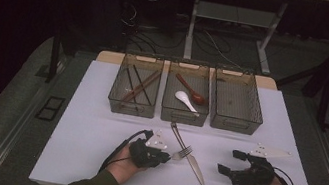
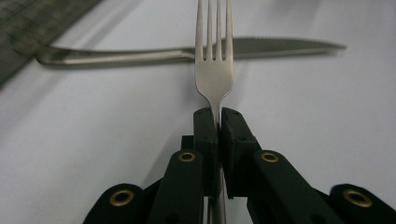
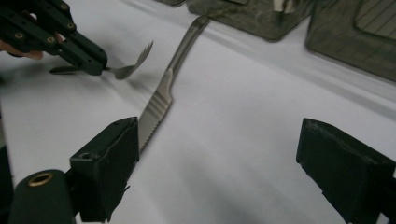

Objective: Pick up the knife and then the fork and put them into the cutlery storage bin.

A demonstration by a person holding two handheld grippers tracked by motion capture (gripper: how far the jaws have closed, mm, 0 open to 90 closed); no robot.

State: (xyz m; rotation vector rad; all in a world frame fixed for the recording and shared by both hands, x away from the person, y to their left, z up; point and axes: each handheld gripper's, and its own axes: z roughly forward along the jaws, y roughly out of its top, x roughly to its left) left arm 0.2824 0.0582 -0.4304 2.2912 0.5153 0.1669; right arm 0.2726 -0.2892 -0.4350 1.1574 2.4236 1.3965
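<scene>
Left gripper (image 2: 218,122): jaws pinched on the neck of a silver metal fork (image 2: 214,70), tines pointing away from it.
Right gripper (image 3: 219,163): jaws spread wide, nothing between them.
Knife: a silver serrated table knife (image 3: 161,100) lies just past the fork's tines, between both grippers.
Open room: bare white tabletop (image 1: 90,131) around both grippers.
Beyond: three smoky clear plastic bins (image 1: 237,102) at the far edge.
Writing: none readable.
</scene>
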